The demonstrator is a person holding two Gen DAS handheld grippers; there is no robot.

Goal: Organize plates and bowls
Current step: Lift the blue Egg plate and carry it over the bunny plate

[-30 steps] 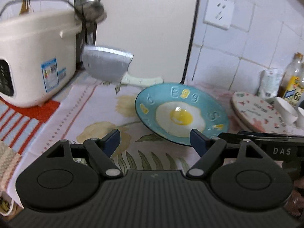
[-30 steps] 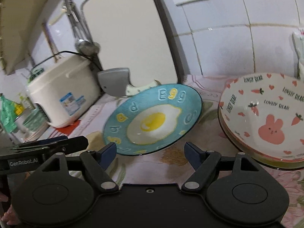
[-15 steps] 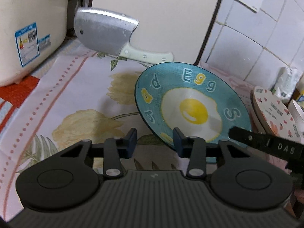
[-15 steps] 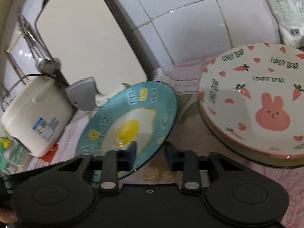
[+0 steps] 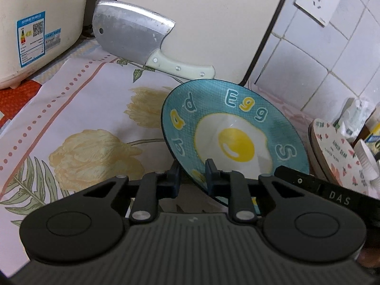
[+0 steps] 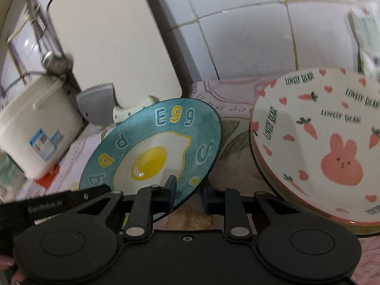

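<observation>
The left gripper [image 5: 192,175] pinches the near rim of the blue egg plate [image 5: 234,140], one finger under it and one on its face. The right gripper [image 6: 188,191] clamps the same plate [image 6: 154,152] at its near edge from the other side, so the plate sits tilted above the floral cloth [image 5: 90,128]. Just to the right stands the rabbit bowl [image 6: 332,147]. Behind, a cleaver [image 5: 135,38] leans against a pale board [image 5: 213,19], beside a rice cooker [image 5: 35,23].
</observation>
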